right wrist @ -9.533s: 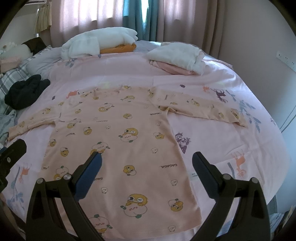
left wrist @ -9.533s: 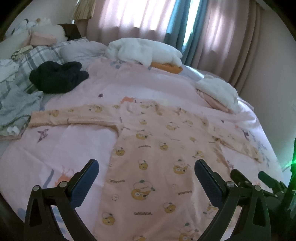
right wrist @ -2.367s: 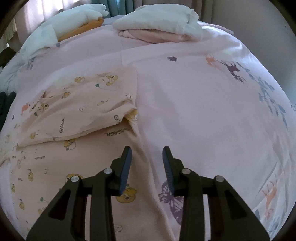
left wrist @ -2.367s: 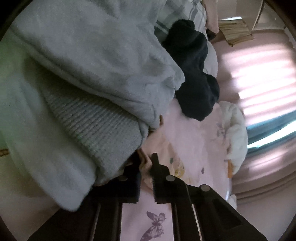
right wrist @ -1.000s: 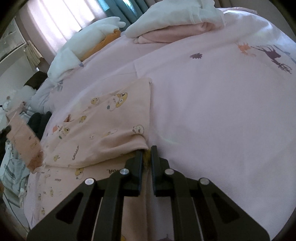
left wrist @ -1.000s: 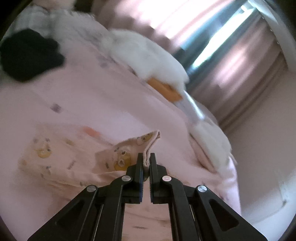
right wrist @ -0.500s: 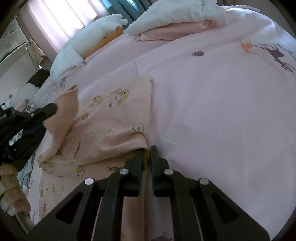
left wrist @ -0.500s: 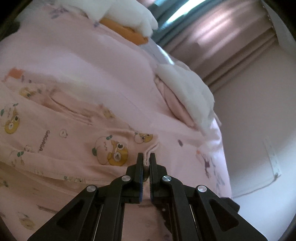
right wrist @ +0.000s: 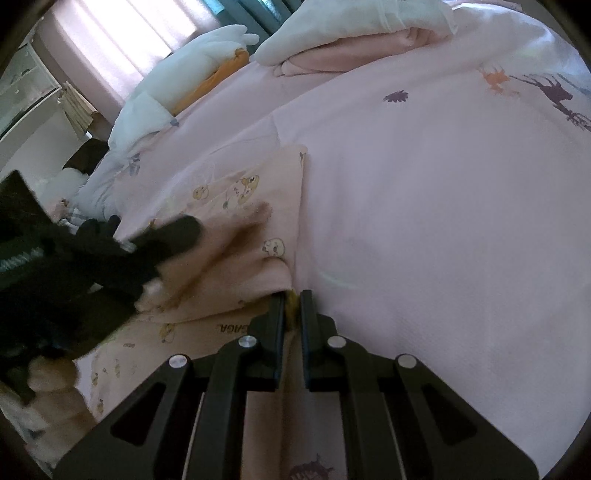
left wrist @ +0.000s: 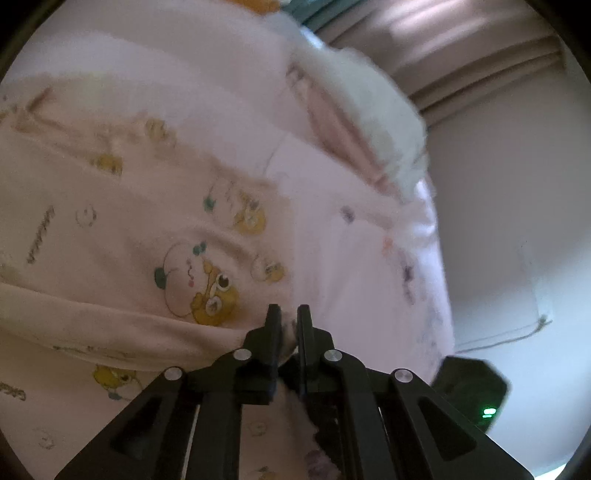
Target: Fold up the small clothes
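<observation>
Sleeve-folding step: your left gripper (left wrist: 287,322) pinches a sleeve end of the peach cartoon-print cotton top (left wrist: 122,240), spread ahead on the bed; your right gripper (right wrist: 291,301) clamps its folded edge; next, likely lay the sleeve flat, then release.

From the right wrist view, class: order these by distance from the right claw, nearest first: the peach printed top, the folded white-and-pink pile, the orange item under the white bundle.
1. Peach printed top: its folded edge is pinched in the right claw.
2. Folded white-and-pink pile: far across the bed, upper right.
3. Orange item: upper left, near the curtains; only slightly farther than the pile.
</observation>
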A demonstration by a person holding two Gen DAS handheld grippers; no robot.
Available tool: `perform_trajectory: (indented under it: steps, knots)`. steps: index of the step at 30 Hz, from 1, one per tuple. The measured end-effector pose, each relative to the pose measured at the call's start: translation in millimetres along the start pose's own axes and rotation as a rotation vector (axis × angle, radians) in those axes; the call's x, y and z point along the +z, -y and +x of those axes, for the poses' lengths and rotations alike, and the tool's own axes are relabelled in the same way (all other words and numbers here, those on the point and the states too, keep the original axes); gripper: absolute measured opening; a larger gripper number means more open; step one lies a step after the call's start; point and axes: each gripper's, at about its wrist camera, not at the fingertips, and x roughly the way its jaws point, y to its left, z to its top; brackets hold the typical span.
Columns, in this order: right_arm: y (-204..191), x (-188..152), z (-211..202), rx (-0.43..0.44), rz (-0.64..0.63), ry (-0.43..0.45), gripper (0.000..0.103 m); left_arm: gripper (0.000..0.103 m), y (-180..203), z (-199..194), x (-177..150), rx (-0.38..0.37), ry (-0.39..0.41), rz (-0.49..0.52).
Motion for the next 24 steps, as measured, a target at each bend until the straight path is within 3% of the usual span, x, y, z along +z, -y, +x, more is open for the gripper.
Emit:
perform_trajectory:
  steps: [2,4,6,8,10,12,15,19,24]
  knots:
    - [1.7,-0.4,0.0,0.014,0.01,-0.004,0.007,0.002,-1.8,2.7,0.7,-0.039,-0.037,-0.037]
    - [2.8,-0.6,-0.3,0.023,0.017,-0.008,0.007,0.012,1.9,-3.5,3.9,-0.124,-0.06,-0.049]
    - [2.4,-1.3,-0.3,0.023,0.015,-0.01,0.007,0.056,13.0,-14.6,8.1,-0.131,-0.03,-0.03]
    - [1.9,-1.2,-0.3,0.02,0.013,-0.01,0.007,0.072,26.3,-29.0,8.1,-0.108,0.069,0.021]
    - [2.1,-2.0,-1.0,0.022,0.014,-0.011,0.007,0.072,37.6,-28.3,5.9,-0.066,0.108,0.099]
    - [2.5,-3.3,-2.3,0.026,0.012,-0.014,0.007,0.072,38.4,-8.7,5.4,-0.024,0.037,0.125]
    - [3.1,-4.9,-3.4,0.032,0.011,-0.02,0.007,0.072,26.0,22.3,-0.2,0.012,-0.066,0.054]
    - [5.7,-2.4,-2.5,0.039,0.015,-0.025,0.007,0.072,28.7,20.5,-5.2,0.022,-0.001,0.079]
    - [6.2,-3.7,-1.8,0.038,0.019,-0.023,0.007,0.072,49.6,-15.8,-9.8,0.138,0.14,0.155]
